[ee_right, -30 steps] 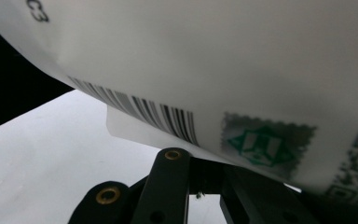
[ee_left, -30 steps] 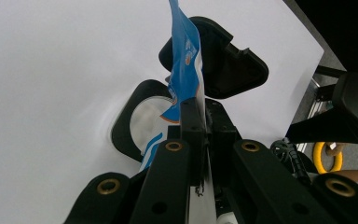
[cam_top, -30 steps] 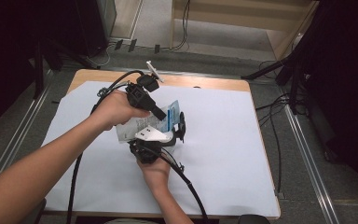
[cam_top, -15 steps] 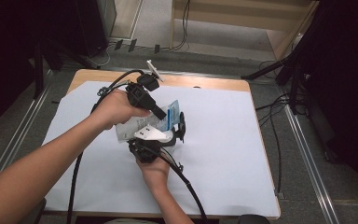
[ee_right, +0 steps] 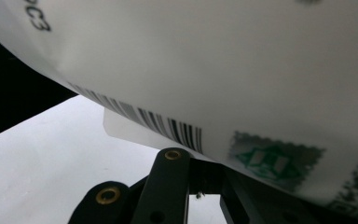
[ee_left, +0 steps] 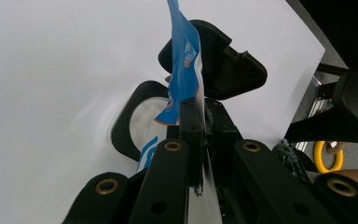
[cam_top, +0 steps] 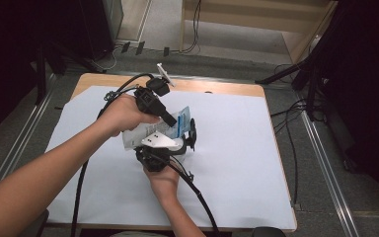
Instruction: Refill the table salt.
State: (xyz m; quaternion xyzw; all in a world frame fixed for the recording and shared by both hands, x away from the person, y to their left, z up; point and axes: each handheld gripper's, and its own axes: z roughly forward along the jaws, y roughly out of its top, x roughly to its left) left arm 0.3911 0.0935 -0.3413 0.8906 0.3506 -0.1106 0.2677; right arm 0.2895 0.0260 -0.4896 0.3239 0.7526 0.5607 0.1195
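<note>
Both grippers pinch one thin bag w/ blue & white print, held up just above the middle of the table. The left gripper has its jaws pressed tight on the bag's blue edge. The right gripper pinches the white side by the barcode.

The bag looks light, soft & floppy, prob slippery plastic. It could tear or slide, so grab near the edges, not the middle.

The table is covered w/ white paper, flat & smooth. Around it: grey floor, cables, dark stuff at the sides.
</note>
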